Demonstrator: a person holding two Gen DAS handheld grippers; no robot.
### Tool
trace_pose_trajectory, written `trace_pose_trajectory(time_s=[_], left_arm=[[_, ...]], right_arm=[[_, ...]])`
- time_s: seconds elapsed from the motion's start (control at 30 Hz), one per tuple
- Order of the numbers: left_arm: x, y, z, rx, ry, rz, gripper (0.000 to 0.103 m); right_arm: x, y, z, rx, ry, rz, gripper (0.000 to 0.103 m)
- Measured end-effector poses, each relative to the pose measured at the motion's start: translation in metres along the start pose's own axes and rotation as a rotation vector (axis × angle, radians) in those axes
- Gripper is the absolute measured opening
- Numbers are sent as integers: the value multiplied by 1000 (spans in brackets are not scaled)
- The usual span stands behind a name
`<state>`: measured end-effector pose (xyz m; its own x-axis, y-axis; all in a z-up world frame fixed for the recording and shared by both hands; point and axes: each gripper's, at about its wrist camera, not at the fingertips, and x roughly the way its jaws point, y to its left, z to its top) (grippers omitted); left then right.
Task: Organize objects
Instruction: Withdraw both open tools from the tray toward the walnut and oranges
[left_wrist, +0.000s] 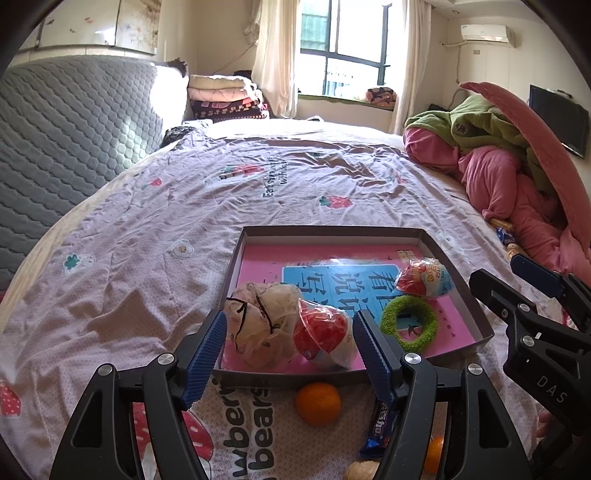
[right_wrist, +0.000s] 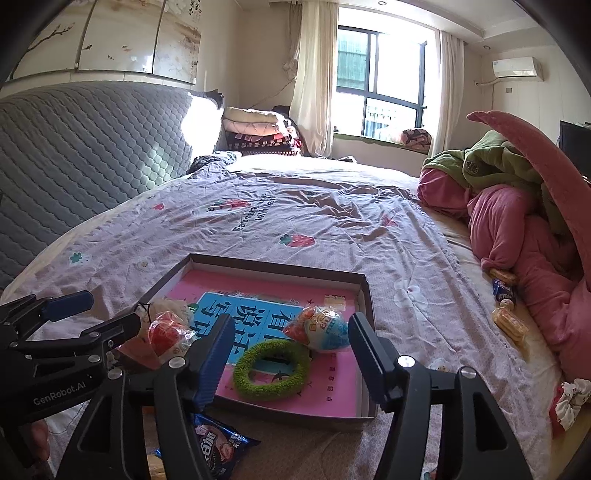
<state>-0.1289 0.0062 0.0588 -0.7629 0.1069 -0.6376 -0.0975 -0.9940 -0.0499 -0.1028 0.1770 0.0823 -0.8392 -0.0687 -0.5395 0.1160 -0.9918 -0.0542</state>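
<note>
A grey quilted headboard (left_wrist: 74, 140) rises along the left edge of the bed, whose strawberry-print sheet (left_wrist: 258, 192) covers it. At the bed's far left corner sits a stack of folded blankets (left_wrist: 225, 98), and a pink and green heap of bedding (right_wrist: 517, 206) lies along the right edge. Beyond the far edge, a curtained window (right_wrist: 384, 77) and a wall air conditioner (right_wrist: 517, 68) show.

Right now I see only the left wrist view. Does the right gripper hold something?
Observer: No. The right gripper is open and empty; the green ring lies untouched in the box.
Operator: Is anything left at the right edge of the bed?
Observer: Yes, a frilly white scrunchie lies there, outside the box.
Operator: My finger hides the snack in front of the box. What is it?
Observer: A dark cookie packet, flat on the sheet just outside the near wall.
</note>
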Motion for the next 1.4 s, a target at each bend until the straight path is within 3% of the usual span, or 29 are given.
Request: trace_pose_trajectory(time_s=[0.67, 1.4], left_arm=[[-18, -14, -12, 26, -17, 27, 74], [-31, -21, -41, 59, 4, 70, 74]], right_arm=[[-21, -4, -3, 8, -27, 10, 71], [-37, -8, -31, -18, 0, 36, 75]])
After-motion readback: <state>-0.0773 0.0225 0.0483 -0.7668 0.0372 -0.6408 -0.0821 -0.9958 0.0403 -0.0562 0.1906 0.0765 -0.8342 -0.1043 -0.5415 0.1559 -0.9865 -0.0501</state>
